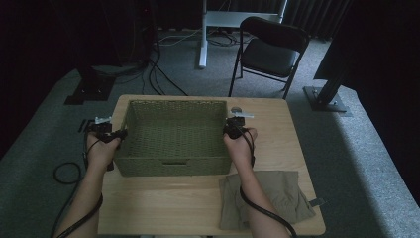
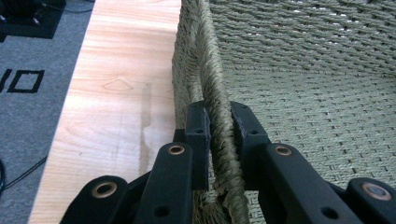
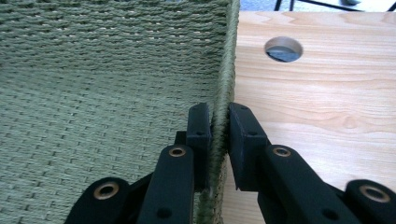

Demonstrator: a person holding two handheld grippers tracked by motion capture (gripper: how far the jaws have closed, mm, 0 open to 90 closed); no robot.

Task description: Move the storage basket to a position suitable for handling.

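Note:
A green woven basket (image 1: 171, 158) stands on the light wooden table (image 1: 158, 203), open side up and with nothing inside. My left gripper (image 1: 120, 134) is shut on the rim of the basket's left wall (image 2: 205, 74), one jaw outside and one inside. My right gripper (image 1: 229, 130) is shut on the rim of the right wall (image 3: 227, 70) in the same way. In the left gripper view the rope rim is pinched at my left gripper (image 2: 219, 140). The right gripper view has the thin wall edge held in my right gripper (image 3: 219, 140).
A folded khaki cloth (image 1: 282, 196) lies on the table's near right corner. A round cable hole (image 3: 283, 49) is in the tabletop right of the basket. A black folding chair (image 1: 270, 49) and stand bases sit on the grey carpet beyond the table.

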